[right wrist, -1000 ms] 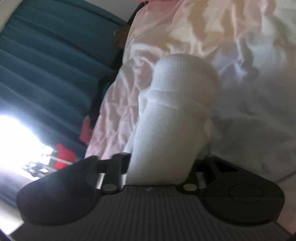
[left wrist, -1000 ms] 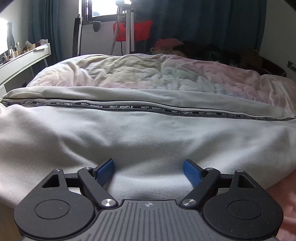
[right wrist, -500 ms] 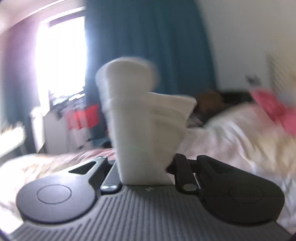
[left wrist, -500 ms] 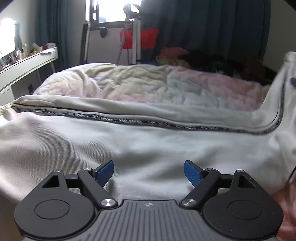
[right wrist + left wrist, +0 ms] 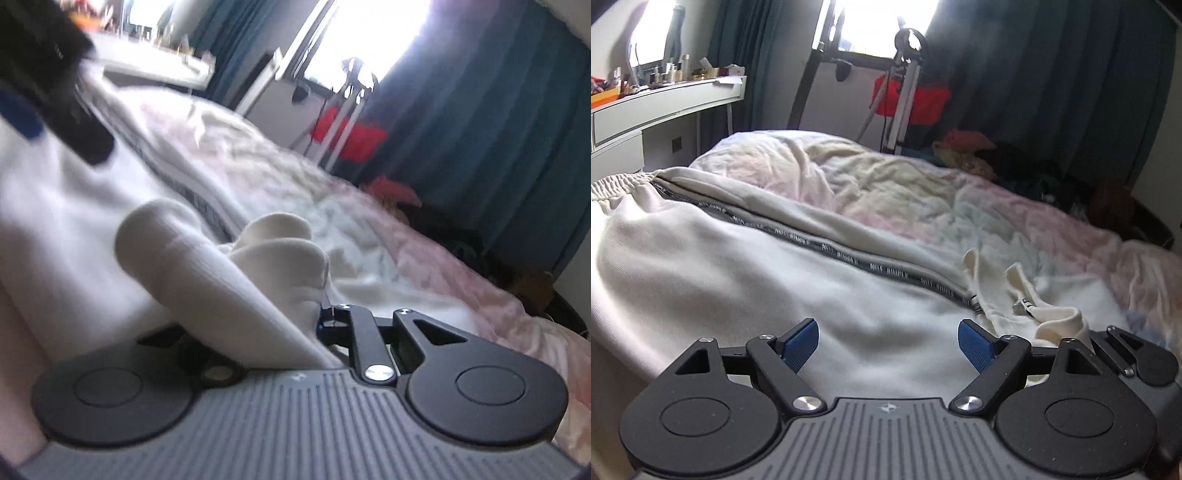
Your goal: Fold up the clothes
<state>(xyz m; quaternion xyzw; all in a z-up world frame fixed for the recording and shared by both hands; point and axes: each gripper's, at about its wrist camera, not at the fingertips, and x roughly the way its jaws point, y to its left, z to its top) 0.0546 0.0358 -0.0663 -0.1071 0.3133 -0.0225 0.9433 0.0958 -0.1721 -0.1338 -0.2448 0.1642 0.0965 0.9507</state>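
1. While the left gripper (image 5: 886, 341) hovers low over the white trousers (image 5: 738, 280), its blue pads (image 5: 799, 341) stand wide apart with nothing between them.
2. Trousers lie spread along the near edge of the bed (image 5: 1015, 221): elastic waistband (image 5: 617, 184) far left, black lettered side tape (image 5: 827, 249) running diagonally toward the right.
3. Right gripper (image 5: 258, 325) is clamped on a thick bunch of the same white cloth, seemingly the leg end (image 5: 221, 258), brought in over the garment's body; the left view shows that bunch just beside the left gripper's right linkage.
4. Right view is blurred, so how much cloth sits in the bite is hard to tell.
5. Risk: the bunch is bulky and rounded; letting go here could let it spring or roll open, leaving a lumpy, crooked fold.
6. Risk: the two grippers sit very close; a sideways move may knock them together or snag fabric in a linkage.
7. Risk: the lower layer is unpinned, so dragging the held end could pull it askew.
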